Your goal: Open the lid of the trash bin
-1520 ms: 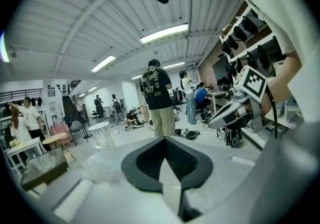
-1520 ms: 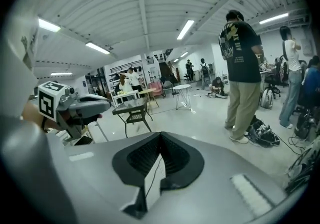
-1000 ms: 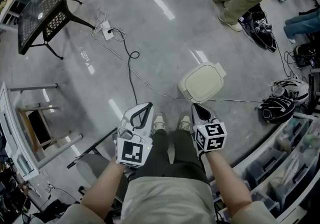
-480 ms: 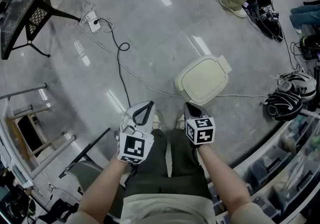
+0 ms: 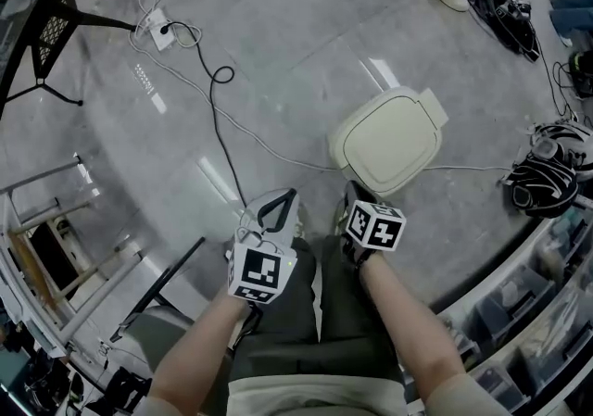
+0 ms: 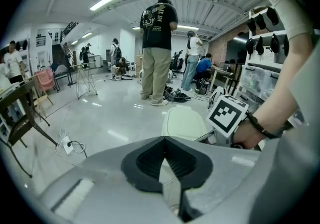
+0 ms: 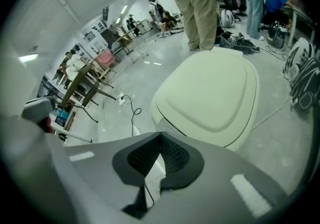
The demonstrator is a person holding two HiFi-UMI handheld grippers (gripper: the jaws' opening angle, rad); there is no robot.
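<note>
- Head view, looking steeply down: a cream-white trash bin (image 5: 389, 141) stands on the glossy grey floor (image 5: 278, 53), just ahead of the person's feet and slightly to their right. Its lid is a rounded square with a raised centre panel and a small tab on the far right edge, and it lies fully down. A thin white cable (image 5: 278, 157) runs across the floor to the bin's left side. The left gripper (image 5: 283, 206) and right gripper (image 5: 355, 194) are held low, side by side in front of the person's legs. The right one is nearer the bin's near edge.
- Left gripper view: the left gripper (image 6: 165, 140) has its jaws pressed together at the tips, with nothing between them. The trash bin (image 6: 185, 123) shows beyond them, lid down. The right gripper's marker cube (image 6: 227, 115) is just beside it. A standing person (image 6: 159, 43) in a dark shirt and tan trousers is well beyond the bin.
- Right gripper view: the right gripper (image 7: 160, 135) is also closed tip to tip and empty. The trash bin (image 7: 215, 93) fills the middle, near the tips but apart from them. Its smooth cream lid is closed, with a dark seam along the rim.
</note>
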